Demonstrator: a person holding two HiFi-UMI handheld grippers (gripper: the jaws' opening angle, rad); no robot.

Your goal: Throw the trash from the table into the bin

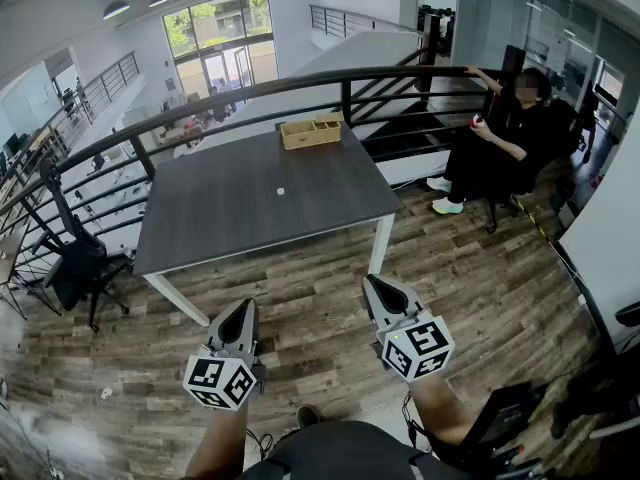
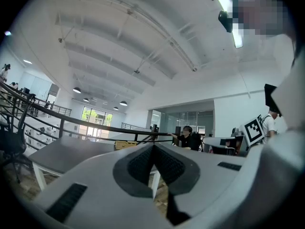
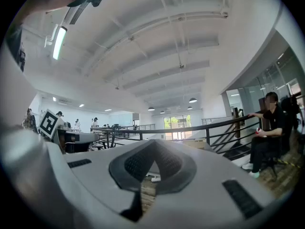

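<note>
1. Office chair (image 1: 75,258): black, far left, standing on the plank floor (image 1: 300,298) by the table's left end.

2. Left hand-held gripper (image 1: 245,306): low in the foreground, over the floor. Its jaws are pressed together with nothing between them, and it touches nothing. The tips aim toward the table, and its marker cube (image 1: 220,380) sits at the near end.

3. Table (image 1: 200,218): dark grey top on white legs, ahead of both hand-held grippers. Its far side stands along a black railing (image 1: 250,90).

4. White scrap (image 1: 280,192): the trash, small and pale, too small to identify further. It lies alone near the middle of the table top, beyond the two hand-held grippers, on a line between them and well apart from both.

5. Wooden box (image 1: 312,131): light wood with divided compartments, at the far edge of the table, beyond the white scrap and just before the railing.

6. Right hand-held gripper (image 1: 372,281): foreground, right of the left one, near the table's front right leg. Its jaws are closed tight and empty, and it touches nothing. Its marker cube (image 1: 418,346) is at the near end.

7. Seated person (image 1: 500,143): dark clothes, far right beyond the table's corner, with one hand on the railing.
</note>
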